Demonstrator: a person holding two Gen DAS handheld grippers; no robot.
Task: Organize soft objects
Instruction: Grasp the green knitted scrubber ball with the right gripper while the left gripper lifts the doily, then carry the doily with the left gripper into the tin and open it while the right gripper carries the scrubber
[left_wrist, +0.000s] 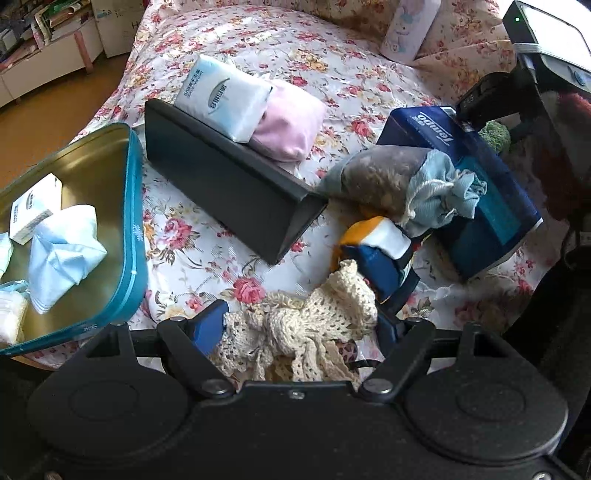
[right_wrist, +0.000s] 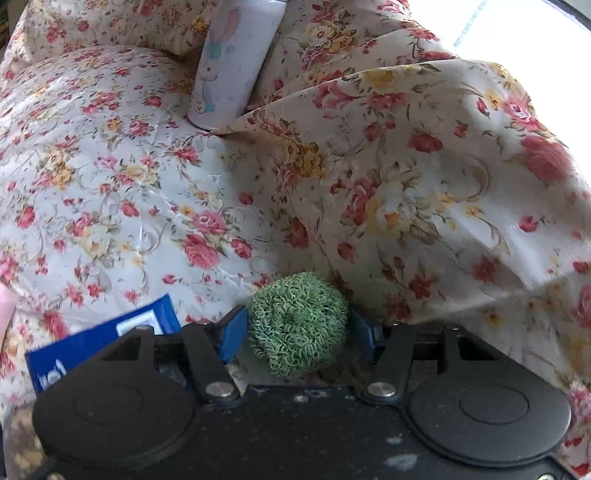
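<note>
My left gripper (left_wrist: 299, 317) is shut on a cream crocheted lace piece (left_wrist: 314, 314), which bunches between the blue pads above the floral bedspread (left_wrist: 229, 266). In the right wrist view, my right gripper (right_wrist: 298, 326) is shut on a green knitted ball (right_wrist: 299, 325), with both blue pads pressing its sides. That ball (left_wrist: 495, 133) also shows at the far right of the left wrist view. An open teal tin (left_wrist: 133, 236) at the left holds a small tissue pack (left_wrist: 35, 208) and a pale blue cloth (left_wrist: 62, 254).
A black box (left_wrist: 221, 184) lies mid-bed with a tissue pack (left_wrist: 221, 96) and a pink pouch (left_wrist: 291, 122) behind it. A drawstring bag (left_wrist: 399, 181), a blue Tempo tissue box (left_wrist: 495, 206) and an orange-blue-white soft item (left_wrist: 376, 243) crowd the right. A bunny-print tube (right_wrist: 229, 70) stands by the pillows.
</note>
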